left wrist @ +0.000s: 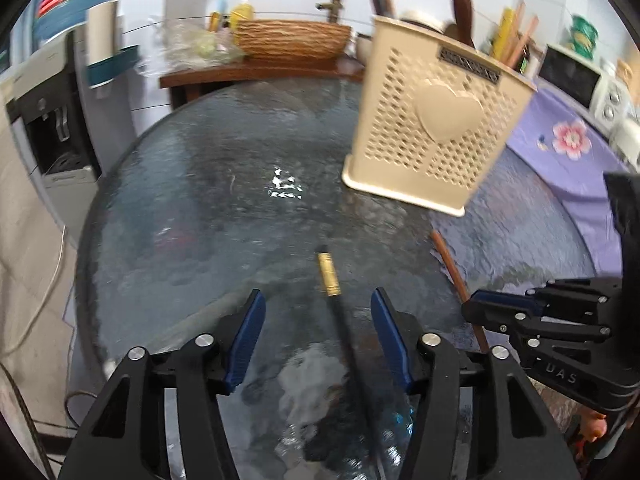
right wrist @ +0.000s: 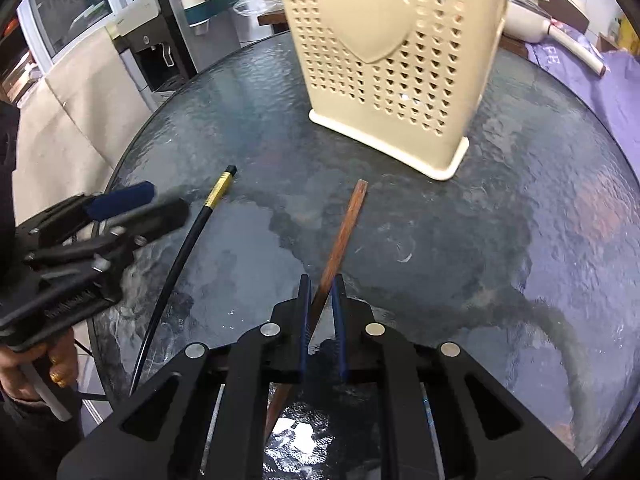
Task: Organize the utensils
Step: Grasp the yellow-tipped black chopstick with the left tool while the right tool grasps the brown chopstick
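The right claw (right wrist: pixel 320 292) is clenched on a brown wooden chopstick (right wrist: pixel 345 232), whose free end points toward 12 o'clock at the cream utensil holder (right wrist: pixel 384 80) standing on the round glass table (right wrist: pixel 520 220). At 9 o'clock of it lies a black chopstick with a gold band (left wrist: pixel 329 276), flat on the table between the spread fingers of the released left claw (left wrist: pixel 318 304).

Black chopstick (left wrist: pixel 340 312) btwn open left gripper (left wrist: pixel 318 300)

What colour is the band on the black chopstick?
Gold, near the black chopstick's end; clearest in the left wrist view.
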